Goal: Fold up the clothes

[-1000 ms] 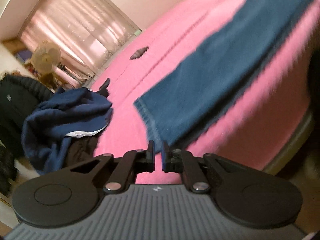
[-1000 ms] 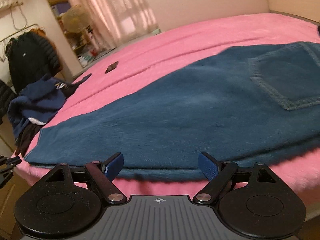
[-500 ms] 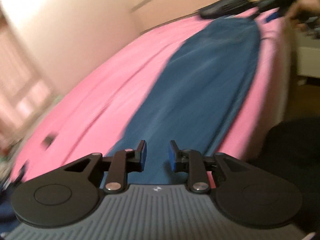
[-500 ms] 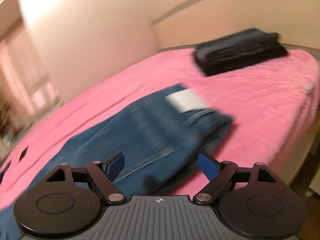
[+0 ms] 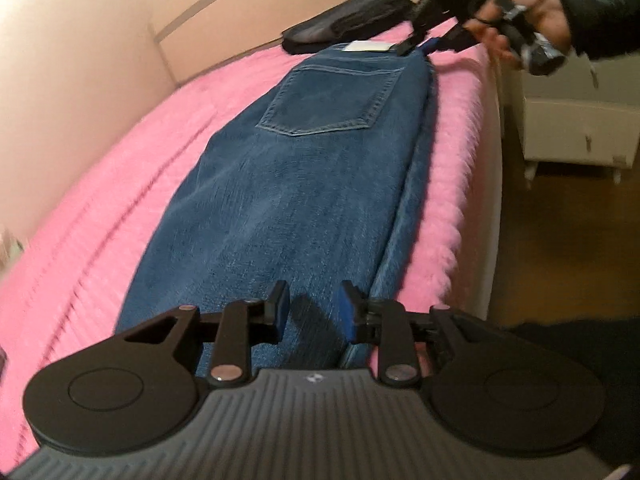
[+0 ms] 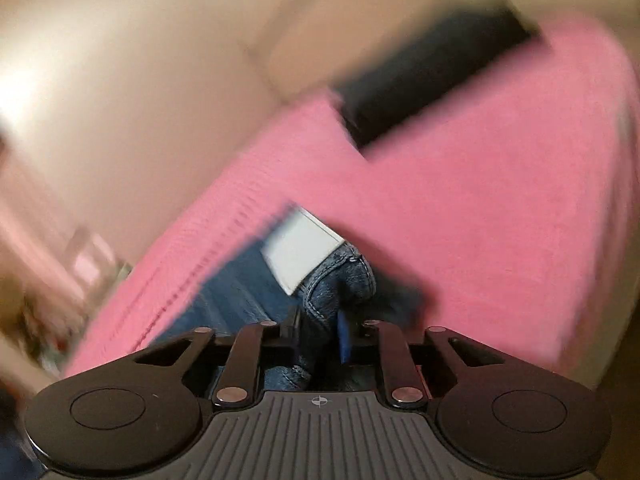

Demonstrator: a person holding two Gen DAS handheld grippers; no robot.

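The fingers of the right gripper [image 6: 318, 334] are squeezed on the waistband of the blue jeans [image 5: 304, 184]. The fingers of the left gripper [image 5: 313, 312] are kept apart just above the leg end, with nothing held. The jeans are laid flat along the edge of the pink bed [image 5: 100, 216]. Dark folded clothes [image 5: 352, 20] are seen on the bed past the waistband.

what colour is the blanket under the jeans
Pink; the blanket under the jeans shows best in the left wrist view.
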